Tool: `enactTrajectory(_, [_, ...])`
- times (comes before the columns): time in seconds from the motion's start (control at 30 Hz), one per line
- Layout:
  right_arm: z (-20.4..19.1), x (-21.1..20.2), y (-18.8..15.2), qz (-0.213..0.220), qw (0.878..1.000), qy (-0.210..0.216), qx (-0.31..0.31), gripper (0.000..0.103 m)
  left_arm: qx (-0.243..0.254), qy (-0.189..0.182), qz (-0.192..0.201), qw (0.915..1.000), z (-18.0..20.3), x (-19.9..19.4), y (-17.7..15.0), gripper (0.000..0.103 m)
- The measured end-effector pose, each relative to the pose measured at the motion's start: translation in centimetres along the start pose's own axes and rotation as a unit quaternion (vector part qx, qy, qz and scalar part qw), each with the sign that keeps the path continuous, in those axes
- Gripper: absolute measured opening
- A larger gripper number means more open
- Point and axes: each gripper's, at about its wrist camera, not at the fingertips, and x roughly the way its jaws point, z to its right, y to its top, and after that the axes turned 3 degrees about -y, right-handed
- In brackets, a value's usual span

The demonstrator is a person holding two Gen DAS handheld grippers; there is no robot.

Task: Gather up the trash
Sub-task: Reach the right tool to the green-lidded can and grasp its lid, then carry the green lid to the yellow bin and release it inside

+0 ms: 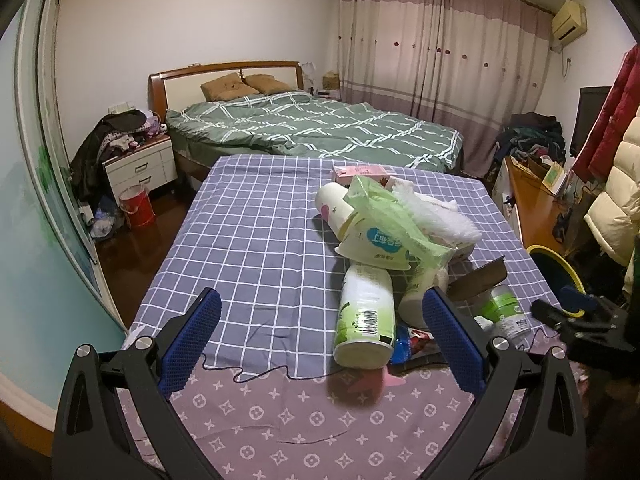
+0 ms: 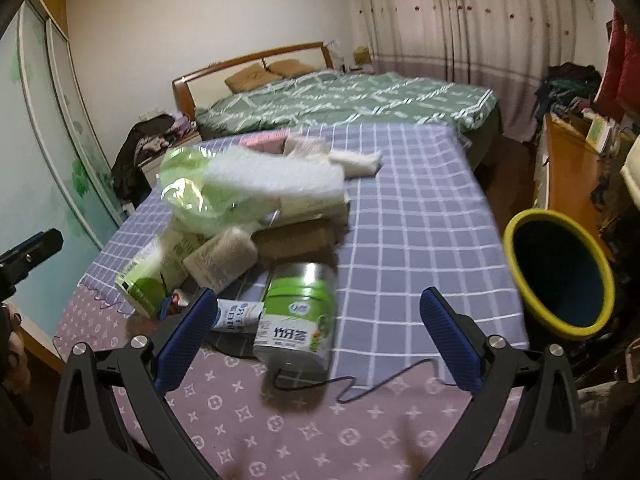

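A heap of trash lies on the checked tablecloth (image 1: 248, 232): a white-and-green tub (image 1: 365, 316) on its side, a paper cup (image 1: 334, 204), a green plastic bag (image 1: 384, 208), white foam wrap (image 1: 436, 216), brown cardboard (image 1: 478, 276). My left gripper (image 1: 320, 312) is open just in front of the tub, touching nothing. In the right wrist view a green-labelled can (image 2: 298, 318) lies on its side between the fingers of my open right gripper (image 2: 316, 312), beside a small white tube (image 2: 236, 316). The green bag (image 2: 196, 188) and foam (image 2: 276, 178) top the heap behind.
A yellow-rimmed dark bin (image 2: 558, 274) stands right of the table, also seen in the left wrist view (image 1: 558, 272). A black cord (image 2: 360, 384) lies on the near cloth. A green bed (image 1: 312, 128), nightstand (image 1: 140, 166), red bucket (image 1: 138, 206) and wooden desk (image 2: 568, 168) lie beyond.
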Motion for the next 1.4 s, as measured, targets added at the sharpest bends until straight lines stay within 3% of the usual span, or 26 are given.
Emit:
enactTrajectory(0.1, [-0.4, 1.2, -0.4, -0.013, 1.000, 0.003, 0.003, 0.084, 0.003, 0.000, -0.002, 1.0000, 0.0, 0.7, 0.1, 0.099])
enactTrajectory(0.33, [-1.0, 3.3, -1.2, -0.035, 0.999, 0.000, 0.002, 0.081, 0.007, -0.008, -0.005, 0.9999, 0.2, 1.9, 0.0, 0.099])
enactTrajectory(0.47, [-1.0, 3.6, -1.7, -0.044, 0.999, -0.001, 0.001, 0.070, 0.005, -0.010, -0.010, 0.9999, 0.2, 2.5, 0.0, 0.099])
enactTrajectory(0.6, [-0.9, 3.6, -2.0, -0.044, 0.999, 0.007, 0.000, 0.049, 0.004, -0.011, -0.011, 0.9999, 0.3, 2.6, 0.0, 0.099])
enactTrajectory(0.9, [-0.2, 0.9, -1.5, -0.022, 1.000, 0.017, -0.002, 0.047, 0.013, -0.017, -0.008, 0.9997, 1.2, 2.7, 0.1, 0.099])
enactTrajectory(1.4, [4.9, -2.2, -0.2, 0.006, 0.998, 0.039, 0.055, 0.046, 0.037, -0.037, -0.025, 0.9983, 3.6, 4.0, 0.4, 0.099])
